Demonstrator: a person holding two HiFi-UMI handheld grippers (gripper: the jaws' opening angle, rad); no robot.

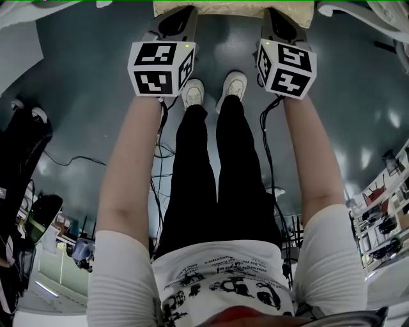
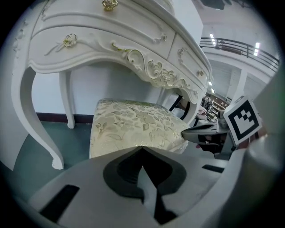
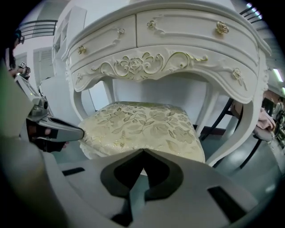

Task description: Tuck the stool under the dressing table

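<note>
1. A person's bare forearms reach out side by side, holding the left gripper (image 1: 177,22) and right gripper (image 1: 280,25) level at the near edge of the stool (image 1: 233,13).
2. Each gripper's jaws are pressed together at the tips, with nothing between them.
3. The stool stands on the floor (image 1: 83,83), cushion up, between the curved legs of the white table (image 3: 178,49), beneath its drawers.
4. White shoes (image 1: 193,93) stand just behind the stool.
</note>
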